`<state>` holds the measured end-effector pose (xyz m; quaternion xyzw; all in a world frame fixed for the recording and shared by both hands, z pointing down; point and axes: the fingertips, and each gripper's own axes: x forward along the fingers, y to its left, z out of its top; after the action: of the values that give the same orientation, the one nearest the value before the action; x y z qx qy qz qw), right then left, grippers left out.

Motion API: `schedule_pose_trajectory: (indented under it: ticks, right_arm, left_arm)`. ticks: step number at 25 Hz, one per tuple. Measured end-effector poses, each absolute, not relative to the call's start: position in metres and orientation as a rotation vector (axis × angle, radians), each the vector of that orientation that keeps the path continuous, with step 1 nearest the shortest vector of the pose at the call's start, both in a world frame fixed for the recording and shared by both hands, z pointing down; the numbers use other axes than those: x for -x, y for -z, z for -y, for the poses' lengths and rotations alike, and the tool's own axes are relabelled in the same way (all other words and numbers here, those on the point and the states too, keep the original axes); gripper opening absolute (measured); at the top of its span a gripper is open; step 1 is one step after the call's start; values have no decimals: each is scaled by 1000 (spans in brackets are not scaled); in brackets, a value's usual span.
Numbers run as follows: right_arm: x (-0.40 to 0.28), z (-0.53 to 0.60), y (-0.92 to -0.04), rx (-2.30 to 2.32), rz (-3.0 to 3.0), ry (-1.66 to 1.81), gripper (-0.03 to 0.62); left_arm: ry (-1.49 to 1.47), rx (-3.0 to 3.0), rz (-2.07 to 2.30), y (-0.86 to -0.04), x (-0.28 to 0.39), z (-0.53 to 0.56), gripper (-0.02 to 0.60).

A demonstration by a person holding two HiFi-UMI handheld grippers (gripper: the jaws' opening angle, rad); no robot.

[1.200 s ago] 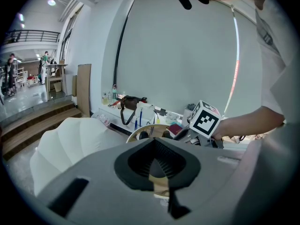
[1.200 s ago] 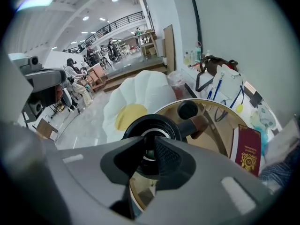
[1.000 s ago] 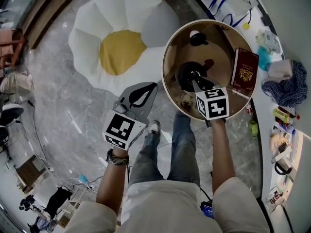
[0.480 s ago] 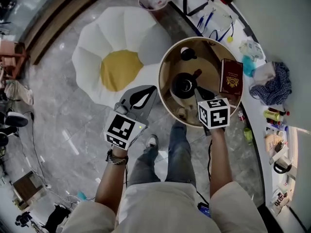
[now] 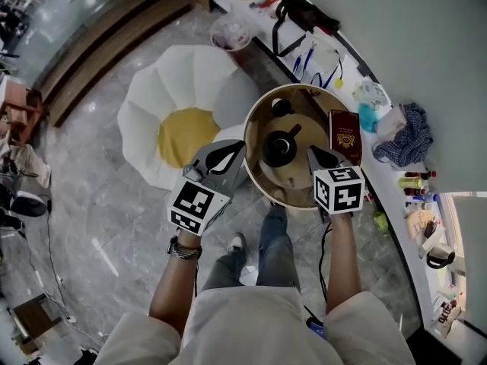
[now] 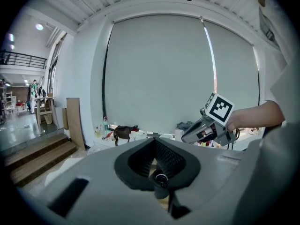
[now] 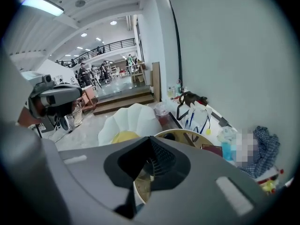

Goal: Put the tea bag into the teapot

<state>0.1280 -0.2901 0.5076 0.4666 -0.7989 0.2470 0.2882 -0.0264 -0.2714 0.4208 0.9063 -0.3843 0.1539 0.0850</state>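
Observation:
A black teapot (image 5: 278, 147) stands open-topped in the middle of a round wooden table (image 5: 303, 198). A small black lid-like piece (image 5: 281, 107) sits behind it. My right gripper (image 5: 313, 151) hangs over the table's near right part, just right of the teapot, and is shut with nothing visible between the jaws; it is also seen in the right gripper view (image 7: 149, 138). My left gripper (image 5: 238, 146) is shut beside the table's left rim, off the tabletop, and shows again in the left gripper view (image 6: 153, 141). No tea bag is visible in any view.
A red book (image 5: 344, 134) lies on the table's right side. A small pale object (image 5: 288, 179) lies near its front edge. A flower-shaped white and yellow cushion (image 5: 179, 124) lies on the floor to the left. A cluttered white counter (image 5: 380, 120) curves behind and to the right.
My right gripper has drawn back from over the teapot's mouth to its right side. The left gripper has kept its place by the table's left rim. The head view has tilted.

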Motion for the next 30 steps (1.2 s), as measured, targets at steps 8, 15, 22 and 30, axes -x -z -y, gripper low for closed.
schedule_pose_trajectory:
  ticks: [8, 15, 22, 30]
  right_arm:
    - [-135, 253, -442, -1354, 2168, -585, 6]
    - [-134, 221, -385, -1438, 2215, -505, 6]
    - [-131, 190, -338, -1530, 2256, -442, 6]
    - [-127, 149, -290, -1598, 2295, -361, 6]
  left_arm:
    - [-425, -2783, 1129, -376, 26, 245, 5]
    - [-387, -2846, 1112, -344, 28, 219, 5]
    - [-336, -2899, 1094, -313, 29, 192, 5]
    - [-255, -2963, 1056, -277, 25, 160, 5]
